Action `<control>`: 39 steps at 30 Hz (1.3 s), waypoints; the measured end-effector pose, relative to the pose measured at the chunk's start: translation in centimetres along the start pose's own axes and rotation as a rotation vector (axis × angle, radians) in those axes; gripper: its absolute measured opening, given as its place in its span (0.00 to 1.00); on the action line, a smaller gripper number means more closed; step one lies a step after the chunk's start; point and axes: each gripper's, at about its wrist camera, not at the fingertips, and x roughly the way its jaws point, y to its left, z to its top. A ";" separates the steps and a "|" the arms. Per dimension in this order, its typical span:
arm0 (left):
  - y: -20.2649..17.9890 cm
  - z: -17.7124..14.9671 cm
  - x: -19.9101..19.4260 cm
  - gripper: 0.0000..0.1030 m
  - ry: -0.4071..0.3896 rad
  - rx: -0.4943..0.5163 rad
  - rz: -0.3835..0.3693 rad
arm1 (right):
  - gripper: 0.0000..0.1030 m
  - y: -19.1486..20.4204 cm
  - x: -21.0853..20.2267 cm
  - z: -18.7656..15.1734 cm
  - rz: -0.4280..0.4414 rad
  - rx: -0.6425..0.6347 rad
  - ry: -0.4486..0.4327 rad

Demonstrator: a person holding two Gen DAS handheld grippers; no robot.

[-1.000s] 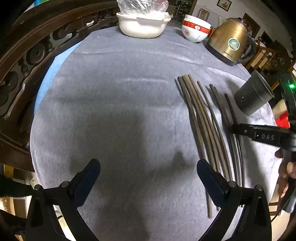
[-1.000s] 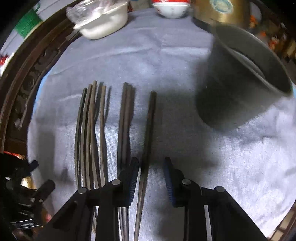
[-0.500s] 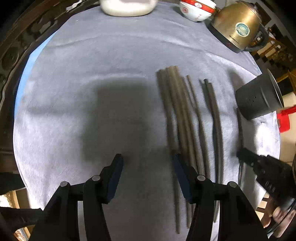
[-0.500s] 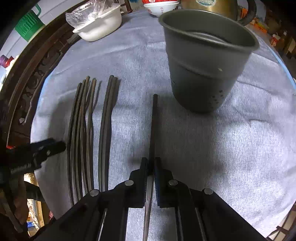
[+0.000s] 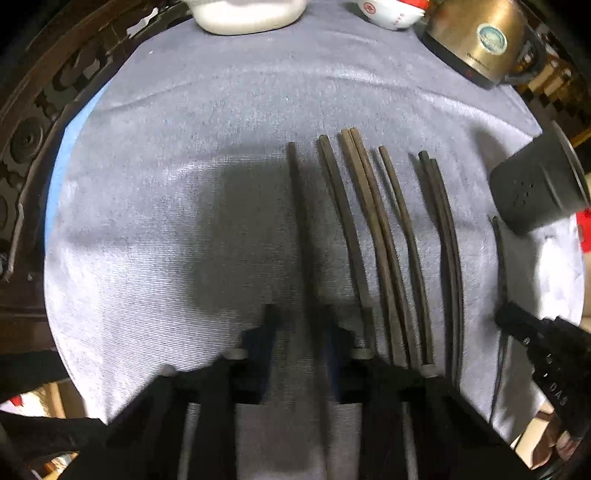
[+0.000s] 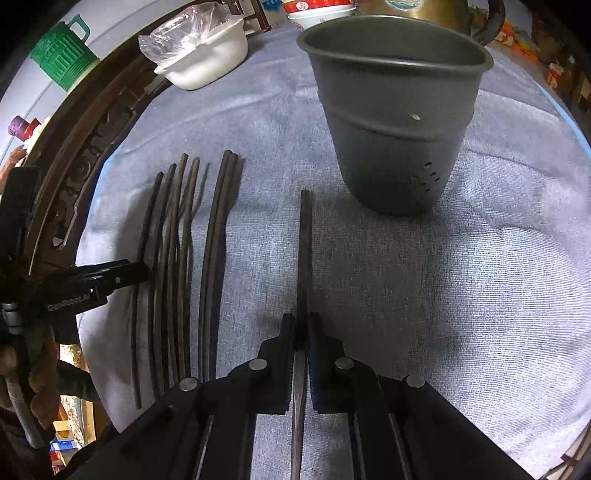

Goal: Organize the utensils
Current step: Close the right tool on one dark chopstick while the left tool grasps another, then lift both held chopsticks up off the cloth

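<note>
Right gripper (image 6: 301, 328): jaws nearly together, pinching a single chopstick (image 6: 304, 240) that runs forward between the pads; fingers level and low over the cloth. Left gripper (image 5: 301, 325): jaws partly apart, straddling another chopstick (image 5: 299, 221) without visible contact, image blurred. In the right wrist view the left gripper enters from the left edge, a hand (image 6: 40, 373) wrapped round its handle.

Left gripper (image 5: 301, 332) fingers motion-blurred; contact with chopstick (image 5: 301, 221) indeterminate. Kettle (image 5: 476, 37) and white dish (image 5: 251, 14) cropped at top edge
</note>
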 end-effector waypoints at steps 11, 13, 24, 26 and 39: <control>2.1 -1.2 0.3 0.10 0.147 0.115 -0.118 | 0.10 0.8 0.2 0.0 0.002 -0.009 0.094; 2.6 -0.2 0.1 0.27 0.138 0.094 -0.110 | 0.11 0.7 0.2 0.6 -0.012 -0.005 0.101; 1.9 4.0 0.8 0.05 0.129 0.161 -0.039 | 0.20 2.4 1.2 4.0 -0.134 -0.059 0.164; 2.7 4.5 0.7 0.05 0.136 0.166 -0.053 | 0.14 3.6 1.7 4.2 -0.186 -0.111 0.181; 10.2 2.9 -8.2 0.05 -0.329 -0.077 -0.249 | 0.06 2.6 -9.5 -0.1 -0.010 0.064 -0.278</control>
